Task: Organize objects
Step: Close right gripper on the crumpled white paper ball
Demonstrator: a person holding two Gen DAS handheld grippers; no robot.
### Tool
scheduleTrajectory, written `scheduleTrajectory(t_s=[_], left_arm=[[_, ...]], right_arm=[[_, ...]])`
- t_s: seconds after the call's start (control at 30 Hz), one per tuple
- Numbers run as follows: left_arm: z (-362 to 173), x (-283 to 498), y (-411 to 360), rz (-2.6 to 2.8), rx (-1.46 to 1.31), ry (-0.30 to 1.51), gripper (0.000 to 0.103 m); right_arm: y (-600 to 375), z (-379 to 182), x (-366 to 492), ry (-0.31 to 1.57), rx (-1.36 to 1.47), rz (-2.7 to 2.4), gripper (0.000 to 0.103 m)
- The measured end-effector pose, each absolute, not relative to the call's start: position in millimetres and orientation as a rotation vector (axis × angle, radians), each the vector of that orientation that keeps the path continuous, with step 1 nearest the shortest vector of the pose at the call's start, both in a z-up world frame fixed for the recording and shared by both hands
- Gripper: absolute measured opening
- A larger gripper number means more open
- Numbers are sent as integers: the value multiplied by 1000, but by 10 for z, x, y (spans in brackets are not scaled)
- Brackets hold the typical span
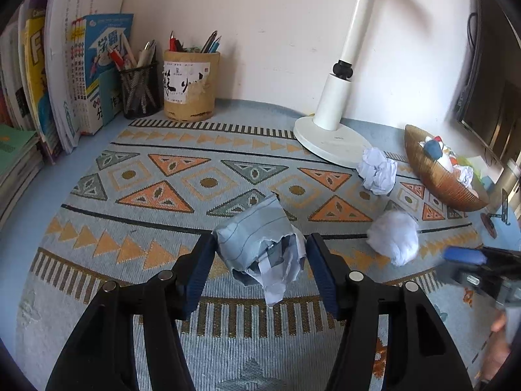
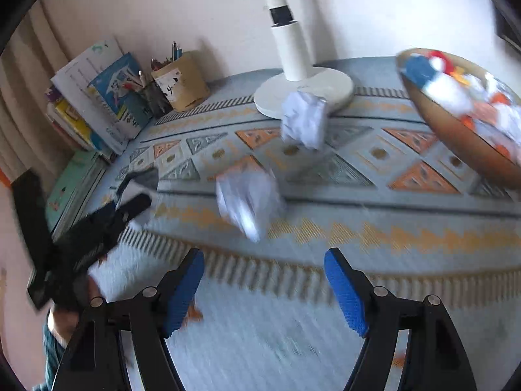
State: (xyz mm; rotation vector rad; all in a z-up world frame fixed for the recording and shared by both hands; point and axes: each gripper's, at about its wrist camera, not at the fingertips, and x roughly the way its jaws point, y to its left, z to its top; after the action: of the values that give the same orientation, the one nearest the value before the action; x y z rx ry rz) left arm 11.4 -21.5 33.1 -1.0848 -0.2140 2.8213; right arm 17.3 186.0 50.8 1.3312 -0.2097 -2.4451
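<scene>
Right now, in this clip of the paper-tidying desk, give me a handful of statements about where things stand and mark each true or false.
1. The left tongs have a crumpled grey-blue paper ball between their fingers. True.
2. The right tongs are shut on a paper ball. False: they are open and hold nothing.
3. Two white paper balls, one by the lamp base and one nearer, lie on the patterned mat. True.
4. The wooden bowl is empty. False: it already holds several crumpled and coloured items.
5. The pens lie loose on the mat. False: they stand in a mesh cup and a tan holder by the wall.
</scene>
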Motion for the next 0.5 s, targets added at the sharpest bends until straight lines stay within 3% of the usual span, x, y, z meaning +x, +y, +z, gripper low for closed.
scheduleTrajectory(t_s=[0.13,0.43,0.5], left_arm=[[322,106,-256,2803,-1084,-252,57],[315,92,-201,2798,-1082,-210,57],[309,94,-197,2800,-1083,-211,57]], right_arm=[[1677,384,-6,-145,1315,-2487,75],[1657,286,-37,-235,1240,-2494,75],[1631,303,-12,-206,1223,-2511,67]])
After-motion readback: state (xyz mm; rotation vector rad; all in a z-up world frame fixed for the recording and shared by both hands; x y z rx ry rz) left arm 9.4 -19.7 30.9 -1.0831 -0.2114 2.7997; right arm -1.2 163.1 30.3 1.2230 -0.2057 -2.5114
